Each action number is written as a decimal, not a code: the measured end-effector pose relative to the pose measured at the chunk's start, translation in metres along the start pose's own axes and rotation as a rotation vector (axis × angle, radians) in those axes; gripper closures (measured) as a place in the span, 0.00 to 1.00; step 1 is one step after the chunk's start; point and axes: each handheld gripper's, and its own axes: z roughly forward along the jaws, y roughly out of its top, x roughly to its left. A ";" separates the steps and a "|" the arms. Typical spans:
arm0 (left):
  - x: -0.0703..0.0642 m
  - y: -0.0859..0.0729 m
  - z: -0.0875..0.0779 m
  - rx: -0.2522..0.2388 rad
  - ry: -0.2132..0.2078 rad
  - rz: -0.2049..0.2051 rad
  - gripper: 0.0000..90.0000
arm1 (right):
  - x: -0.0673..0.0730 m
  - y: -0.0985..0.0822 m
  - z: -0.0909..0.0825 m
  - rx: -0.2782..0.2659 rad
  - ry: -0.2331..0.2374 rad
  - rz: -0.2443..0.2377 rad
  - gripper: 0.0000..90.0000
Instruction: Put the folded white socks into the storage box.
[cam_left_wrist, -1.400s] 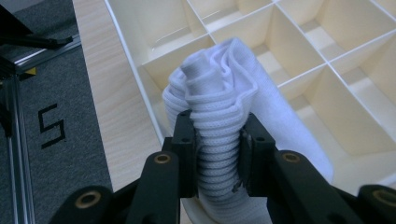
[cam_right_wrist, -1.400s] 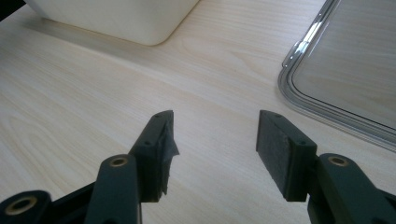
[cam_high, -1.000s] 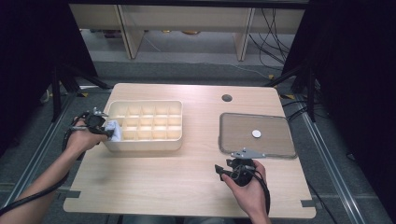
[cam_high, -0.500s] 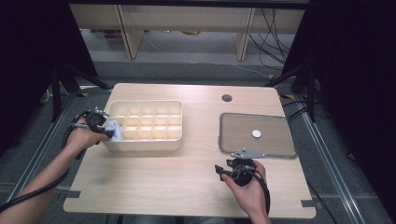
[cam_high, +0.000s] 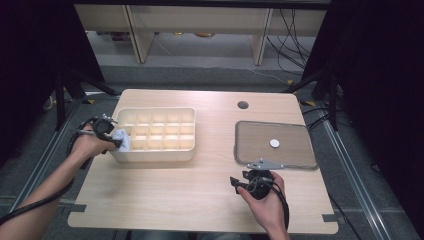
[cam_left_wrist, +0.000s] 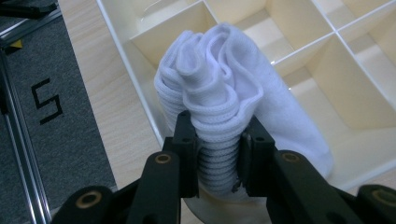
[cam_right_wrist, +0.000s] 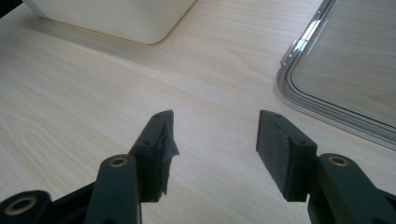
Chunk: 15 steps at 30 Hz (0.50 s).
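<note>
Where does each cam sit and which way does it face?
High view: above the person's side, looking forward and down on the table; both forearms, left gripper, right gripper.
Left gripper view: along its fingers clamping a rolled white sock over the divided tray.
Right gripper view: along open fingers over bare table.
Shared: tray, clear lid.

— What sits where?
— My divided box (cam_high: 155, 134) lies left on the table (cam_high: 200, 200), the lidded tray (cam_high: 275, 145) to its right.
— The sock (cam_left_wrist: 233, 102)?
— Over the box's left-end compartment.
</note>
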 end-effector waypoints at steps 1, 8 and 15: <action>0.000 0.000 0.000 0.000 -0.001 -0.001 0.79 | 0.000 0.000 0.000 0.001 0.002 0.000 0.52; 0.000 0.001 0.000 0.015 0.008 0.015 0.79 | 0.000 0.000 0.000 0.005 0.000 -0.004 0.52; -0.002 0.005 0.001 0.033 0.016 0.001 0.79 | 0.000 0.000 0.000 0.007 0.007 0.016 0.52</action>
